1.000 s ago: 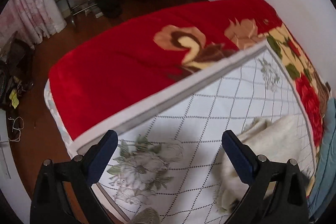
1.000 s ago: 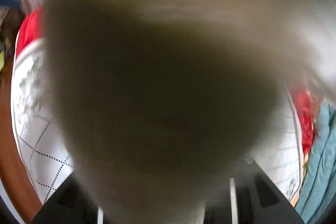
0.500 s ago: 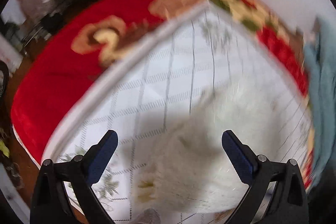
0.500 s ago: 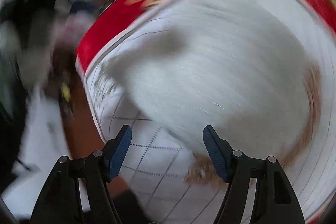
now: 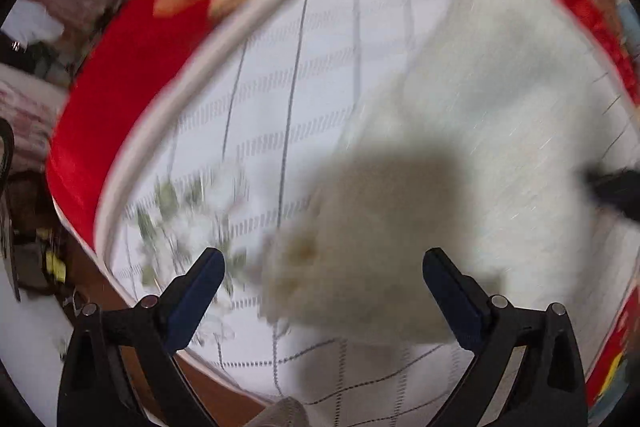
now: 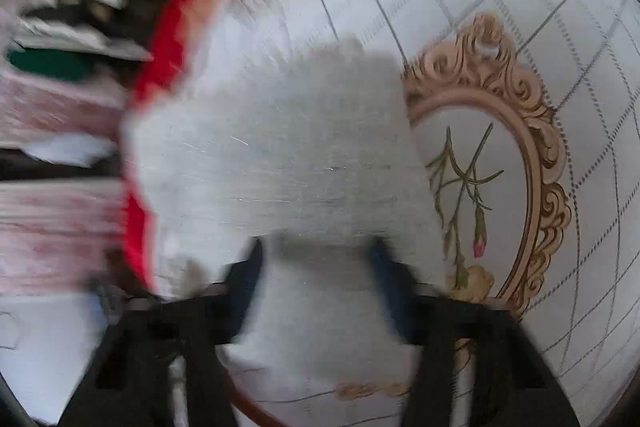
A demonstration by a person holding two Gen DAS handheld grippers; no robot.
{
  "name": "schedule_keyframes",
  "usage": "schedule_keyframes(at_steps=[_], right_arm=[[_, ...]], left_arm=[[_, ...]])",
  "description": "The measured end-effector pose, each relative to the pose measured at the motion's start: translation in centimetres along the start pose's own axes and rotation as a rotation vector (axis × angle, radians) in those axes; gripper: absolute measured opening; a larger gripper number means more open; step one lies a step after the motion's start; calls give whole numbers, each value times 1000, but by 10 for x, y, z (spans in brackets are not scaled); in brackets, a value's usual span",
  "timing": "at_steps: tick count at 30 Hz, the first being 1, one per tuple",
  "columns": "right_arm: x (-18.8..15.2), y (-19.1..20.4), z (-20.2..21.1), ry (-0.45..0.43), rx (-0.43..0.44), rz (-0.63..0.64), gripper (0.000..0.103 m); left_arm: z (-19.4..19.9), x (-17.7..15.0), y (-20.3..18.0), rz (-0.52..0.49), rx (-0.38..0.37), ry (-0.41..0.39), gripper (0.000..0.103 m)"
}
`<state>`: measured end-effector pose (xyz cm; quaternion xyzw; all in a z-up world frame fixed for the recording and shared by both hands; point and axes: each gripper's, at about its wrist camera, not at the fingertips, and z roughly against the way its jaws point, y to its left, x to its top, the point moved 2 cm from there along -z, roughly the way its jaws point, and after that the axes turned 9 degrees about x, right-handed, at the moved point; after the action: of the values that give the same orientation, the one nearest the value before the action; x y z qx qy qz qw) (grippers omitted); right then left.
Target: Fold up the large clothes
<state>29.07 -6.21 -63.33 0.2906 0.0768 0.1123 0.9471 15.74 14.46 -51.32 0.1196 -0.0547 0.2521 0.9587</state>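
A fluffy cream-white garment (image 5: 460, 155) lies on the white quilted bedspread (image 5: 280, 75), blurred by motion. My left gripper (image 5: 324, 283) is open and empty, its blue fingertips (image 5: 200, 283) spread wide just above the garment's near edge. In the right wrist view the same garment (image 6: 280, 155) fills the middle. My right gripper (image 6: 316, 267) is blurred; its blue fingers (image 6: 244, 279) stand apart with the white fabric between them, and I cannot tell whether they pinch it. A dark shape (image 5: 616, 187) at the right edge of the left view looks like the right gripper.
A red floral blanket (image 5: 132, 55) covers the bed beyond the bedspread. The bedspread has a gold oval frame print (image 6: 520, 163). Wooden floor (image 5: 132, 307) lies past the bed's near edge. Hanging clothes and clutter (image 6: 68, 39) are at the left.
Both cameras swung fast. The garment that covered the right camera has dropped onto the bed. The left gripper has moved closer over the garment, still open.
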Motion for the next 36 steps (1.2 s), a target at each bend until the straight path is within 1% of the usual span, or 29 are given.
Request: schedule_keyframes(at_steps=[1,3,4,6,7,8,11,12,13,14,15,17,18,19,20,21,22,23,24,25,27,28,29,30,31,32,33,34,36], right_arm=[[6,-5,-7,18,1,-41,42],[16,-1,-1,51,0,-68,41],[20,3,8,46,2,-68,41],[24,7,33,-7,31,-74,41],[26,10,44,-37,48,-69,41],[30,12,51,-58,64,-65,41],[43,12,45,-53,127,-74,41],[49,9,32,-35,136,-83,41],[55,6,18,-23,130,-88,41],[61,5,1,-8,104,-77,41],[64,7,-5,-10,74,-57,41],[73,10,-9,-11,66,-41,43],[76,12,-6,10,85,-41,43],[78,11,0,26,119,-42,43],[78,9,7,34,168,-47,44],[73,3,18,31,221,-51,49],[68,-3,27,25,253,-55,59],[61,-16,34,19,263,-56,90],[54,-26,34,20,273,-47,103],[49,-35,33,28,287,-44,103],[34,-62,13,101,370,-90,103],[27,-73,-4,143,419,-114,103],[23,-77,-18,175,464,-112,103],[21,-79,-33,207,499,-105,103],[20,-78,-50,239,541,-94,103],[19,-72,-60,252,590,-77,103],[21,-64,-68,253,618,-51,103],[24,-54,-74,248,627,-21,103],[27,-38,-80,237,617,26,102]], left_arm=[[14,13,-5,4,-25,-35,102],[31,40,-18,1,-70,-86,102],[35,59,-29,3,-95,-110,102],[30,83,-47,8,-96,-126,102],[16,102,-59,1,-96,-112,102],[2,112,-71,-2,-68,-86,102],[-53,125,-81,-23,-70,17,103],[-65,127,-80,-17,-95,43,103],[-77,128,-78,7,-136,59,103],[-83,129,-74,26,-169,68,103],[-84,129,-70,40,-191,71,103],[-76,128,-61,68,-214,66,103],[-66,125,-55,76,-217,43,103],[-54,121,-48,76,-204,16,103],[-41,115,-42,78,-203,-9,103],[-28,107,-33,87,-214,-30,103],[-17,98,-24,98,-218,-44,103],[-11,88,-16,107,-212,-55,103],[-4,78,-6,114,-202,-65,103],[-4,68,1,120,-198,-65,103],[-9,53,13,134,-204,-54,103],[-17,45,14,135,-218,-40,103],[-25,47,10,137,-228,-24,102],[-38,42,9,137,-261,2,102],[-47,40,6,129,-296,25,102],[-53,38,2,118,-325,45,102],[-63,39,-4,101,-361,62,102],[-69,39,-10,82,-383,79,102],[-76,41,-17,63,-394,83,101]])
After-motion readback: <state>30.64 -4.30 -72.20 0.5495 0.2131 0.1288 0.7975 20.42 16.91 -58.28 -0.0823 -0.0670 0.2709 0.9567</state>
